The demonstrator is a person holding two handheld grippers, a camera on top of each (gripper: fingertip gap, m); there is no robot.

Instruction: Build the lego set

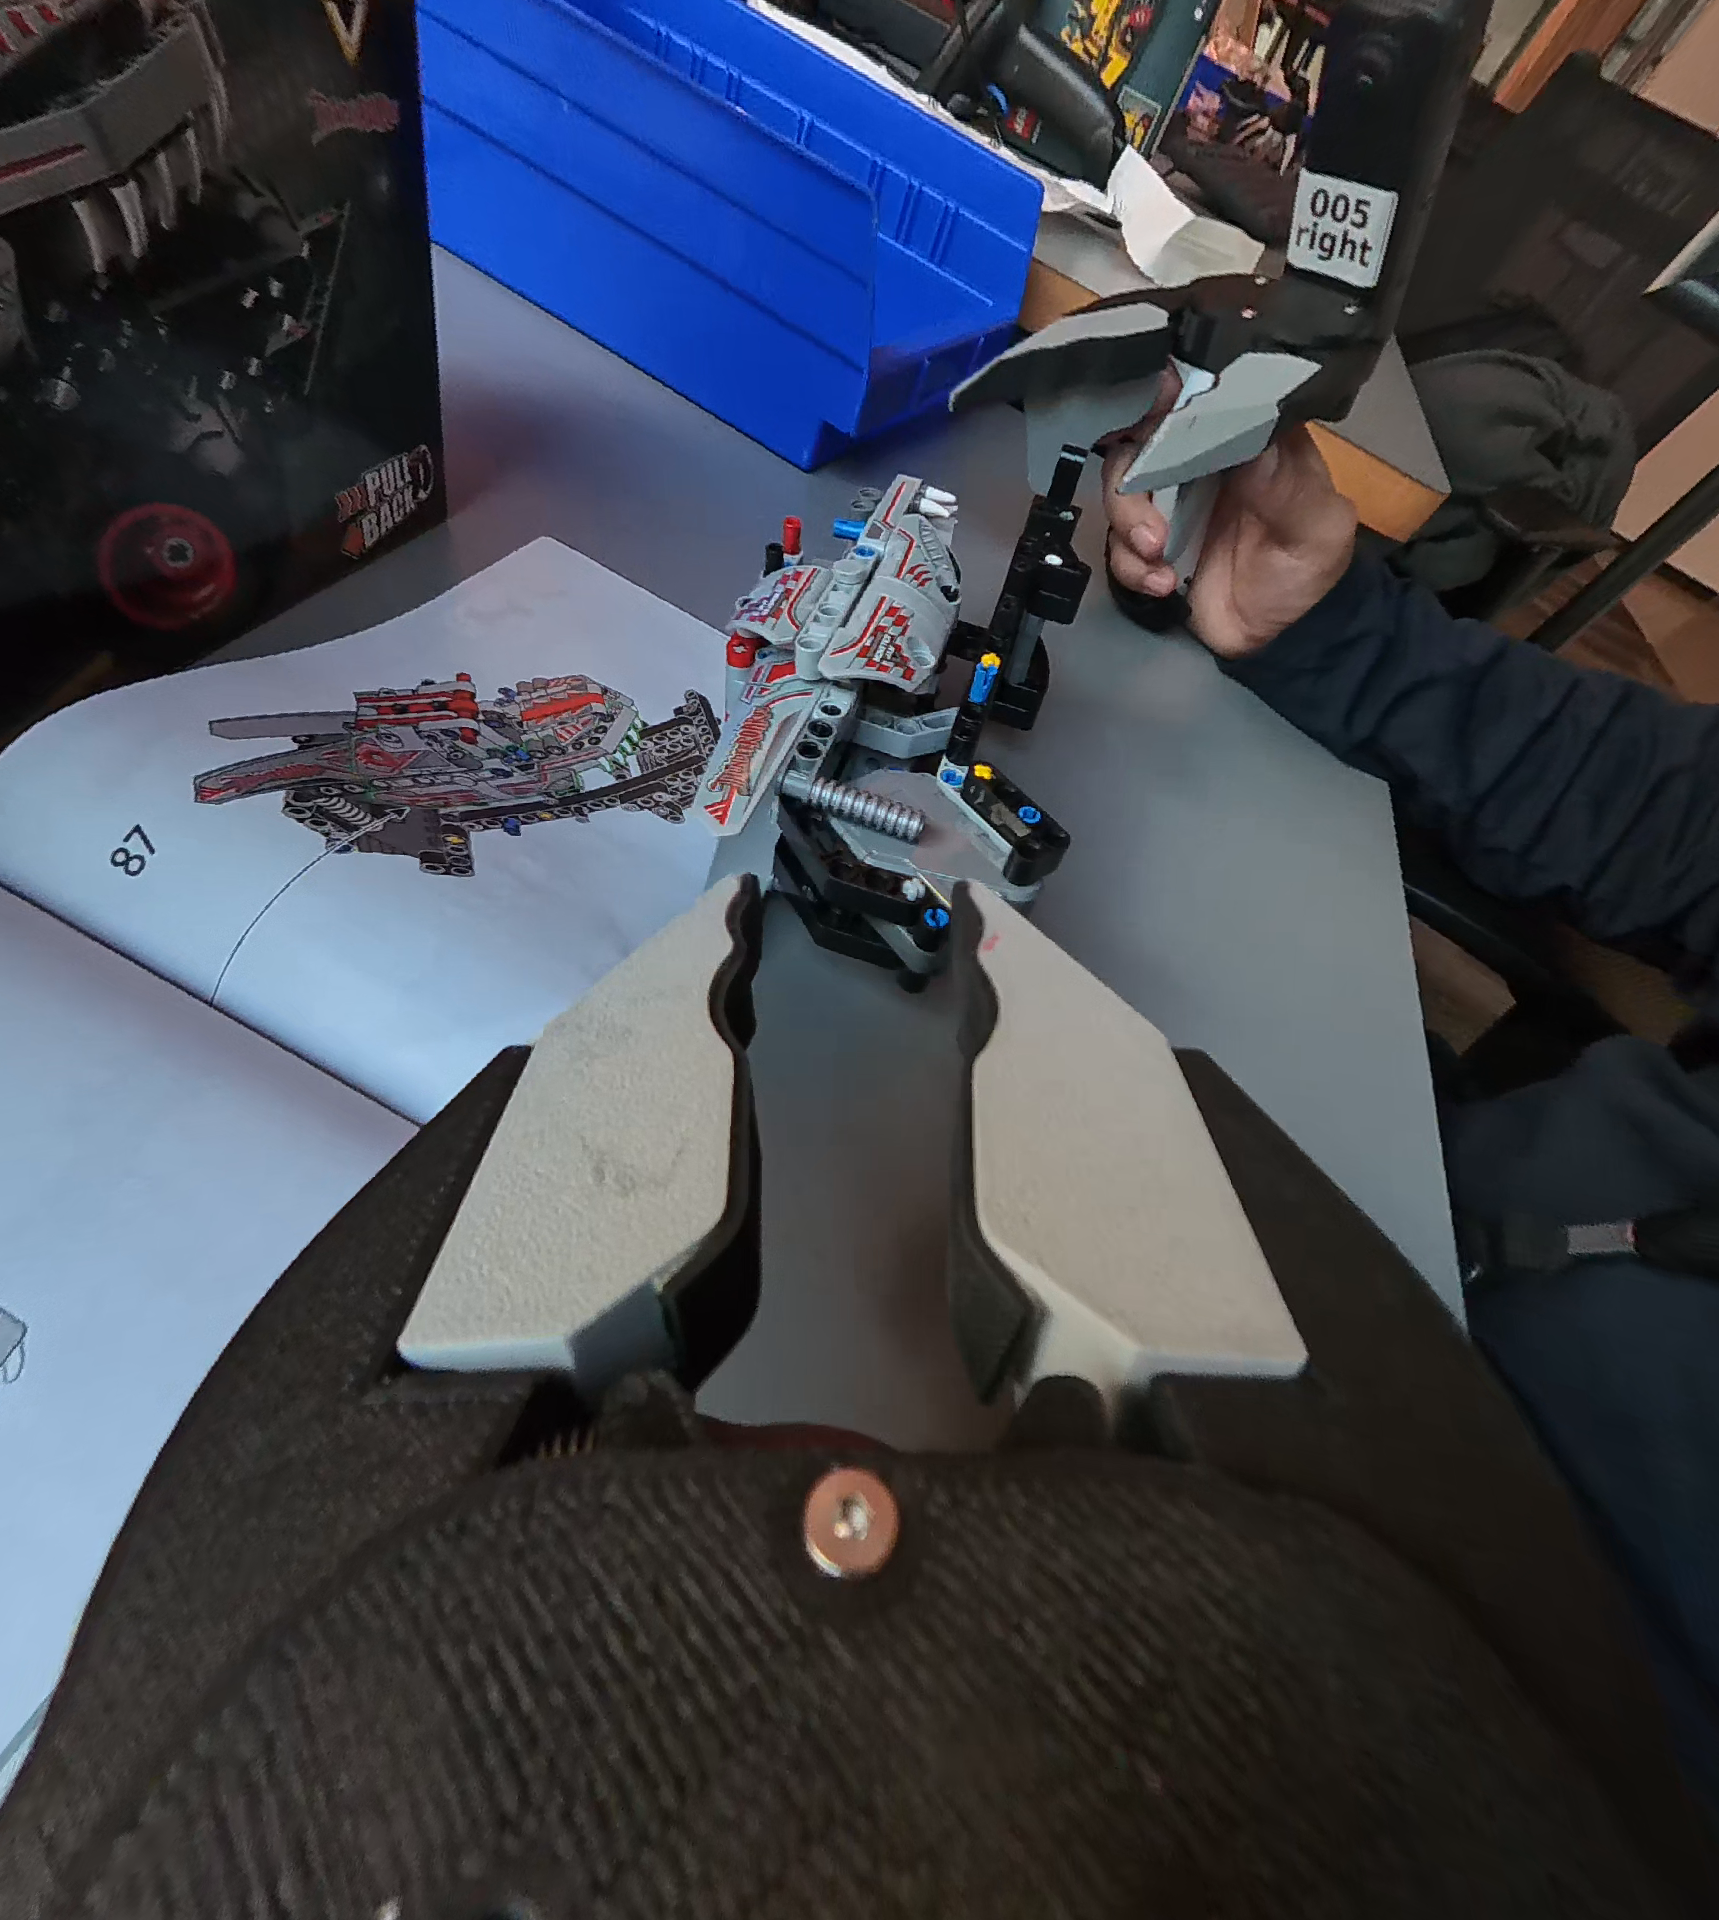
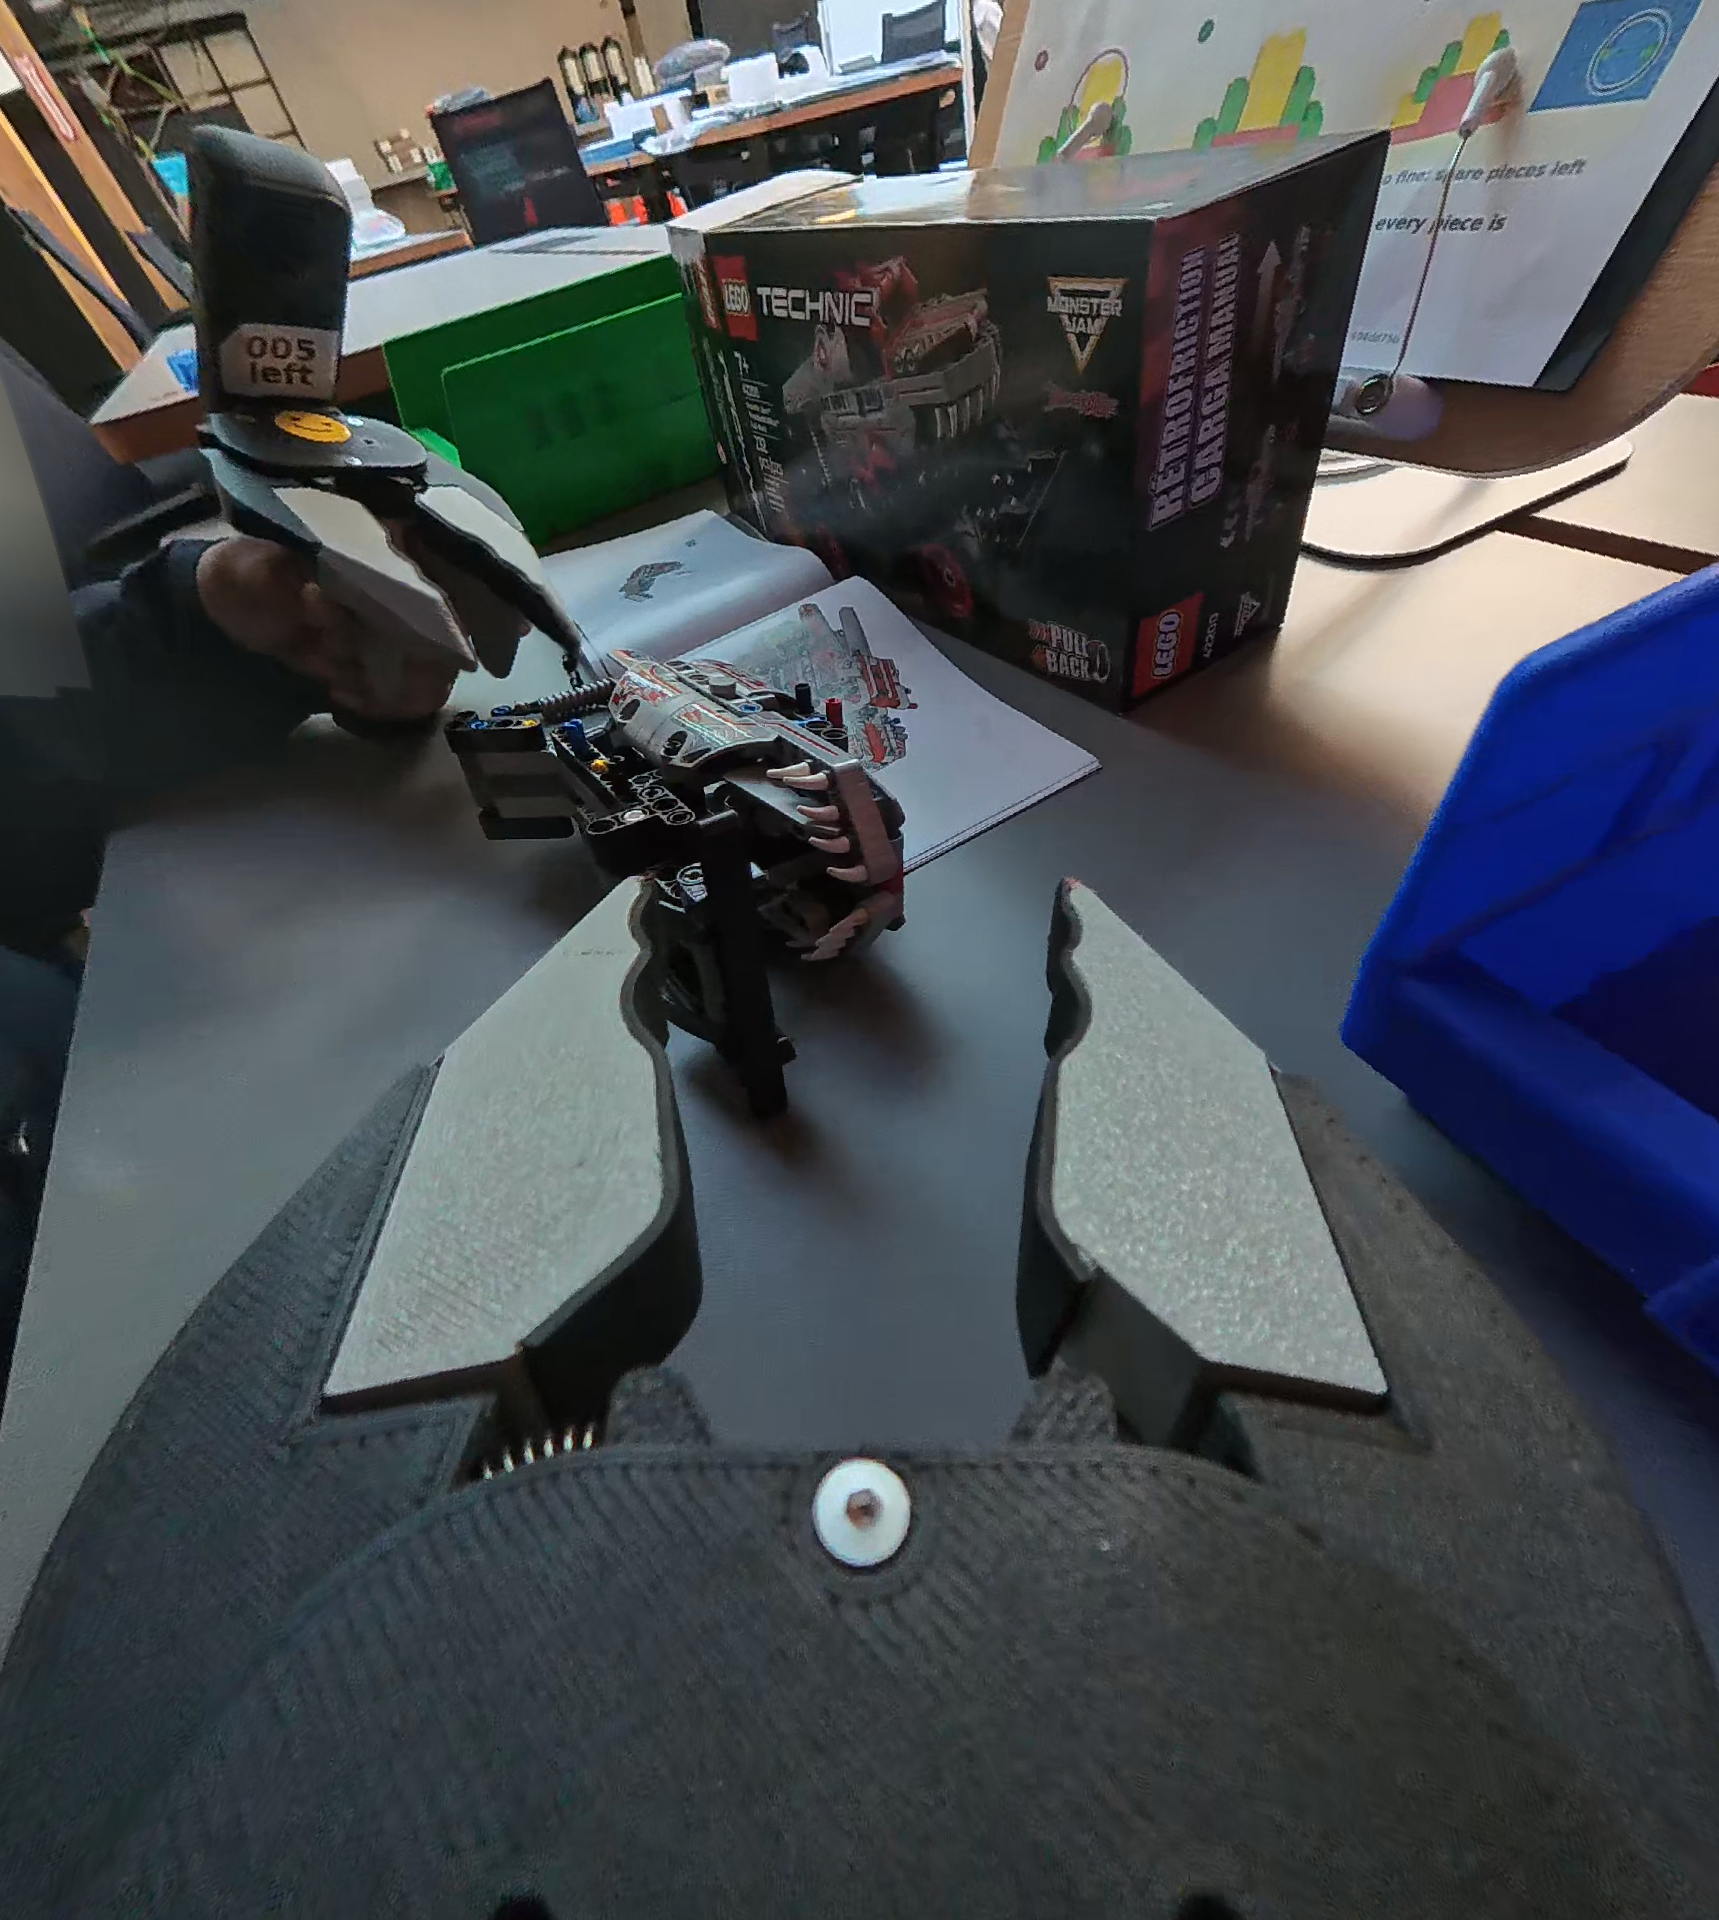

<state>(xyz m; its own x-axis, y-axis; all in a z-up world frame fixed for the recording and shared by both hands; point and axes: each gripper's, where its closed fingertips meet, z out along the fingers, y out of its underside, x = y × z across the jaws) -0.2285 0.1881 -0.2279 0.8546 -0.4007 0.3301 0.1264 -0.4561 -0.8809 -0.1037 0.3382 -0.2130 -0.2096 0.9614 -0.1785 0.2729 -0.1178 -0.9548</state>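
Half-built grey, red and black lego truck model (image 1: pixel 876 717) on grey table (image 1: pixel 1198 935): light, stiff, knobbly, prone to popping apart.
Best gripped across black beam frame; left gripper (image 1: pixel 855 914) and right gripper (image 2: pixel 850 914) fingers both spread, empty.

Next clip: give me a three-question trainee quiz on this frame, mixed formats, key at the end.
1. True or false: the left gripper is shut on the half-built lego model.
2. Multiple choice: the open instruction booklet lies A) inside the blue bin, B) flat on the grey table beside the model, C) on top of the set's box.
3. Fill in: the fingers of the right gripper are ____, with nothing between them.

Key: 1 false, both grippers are open and empty, one at each end of the model. 2 B. 3 open.
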